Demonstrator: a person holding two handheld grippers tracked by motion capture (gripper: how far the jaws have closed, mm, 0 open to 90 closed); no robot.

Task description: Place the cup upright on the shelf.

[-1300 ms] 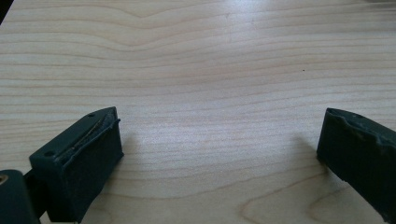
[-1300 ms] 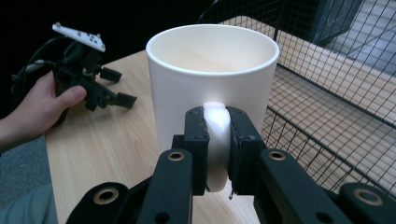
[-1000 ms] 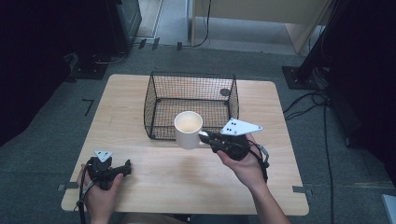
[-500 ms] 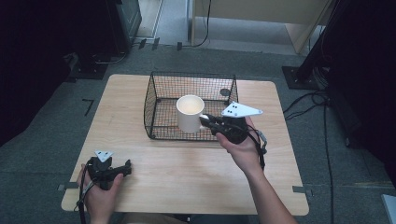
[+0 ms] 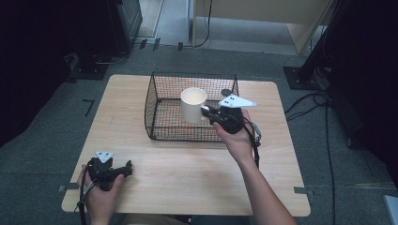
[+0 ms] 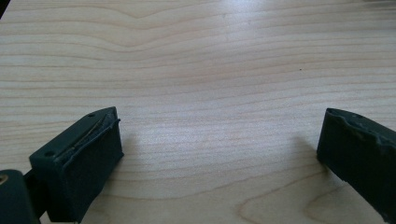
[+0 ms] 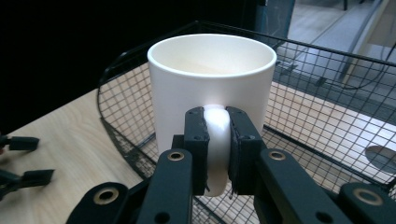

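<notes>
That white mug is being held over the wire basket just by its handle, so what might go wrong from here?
The right gripper pinches only the white mug's handle, so the mug might swing or slip loose. Held above the wire basket, it could also clip the rim or a wall on its way down and tip or chip.

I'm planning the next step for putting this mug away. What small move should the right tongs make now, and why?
Probably lower the mug straight down until it rests on the floor of the wire basket. The right tongs are clamped on its handle, and the mug hangs upright above the basket's inside, so it seems ready to be set down. Opening the jaws should come only after that.
</notes>
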